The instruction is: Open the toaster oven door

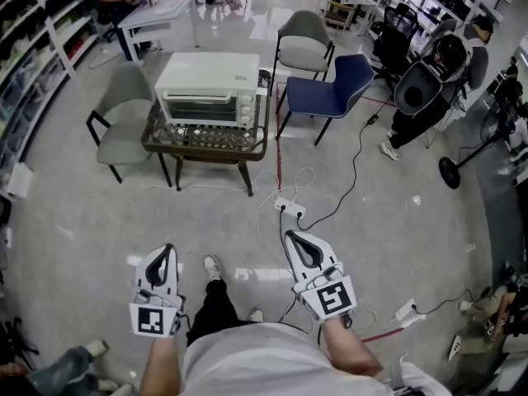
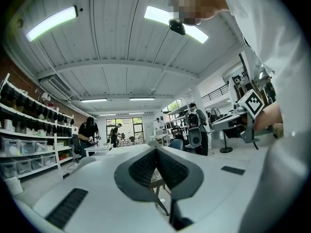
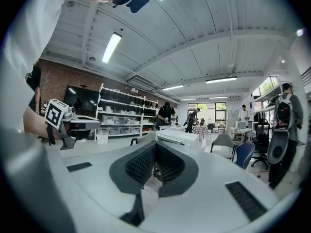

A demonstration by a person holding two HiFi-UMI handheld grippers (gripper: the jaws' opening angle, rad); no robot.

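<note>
The toaster oven [image 1: 210, 85] stands on a small low table [image 1: 247, 157] at the far side of the floor, a little to the left, well apart from the person; its door [image 1: 203, 108] faces the near side and is closed, so the task is not begun. The left hand-held gripper [image 1: 166, 252] has its jaws pressed together with nothing between them; the right hand-held gripper [image 1: 291, 236] looks the same, closed and empty; both are near the person's body and point toward the oven.

Several things could go wrong from here. A power strip [image 1: 290, 209] with its cables lies on the floor between the person and the table, and a foot may catch it during the approach; the jaws must part before they can take the handle, otherwise they will only push the door; the oven seems light, so a pull on the door may drag it along the table.

As for containers, what is inside the oven cannot be told through the door; the shelves [image 1: 33, 64] at the far left carry bins, and their contents are too small to read.
</note>
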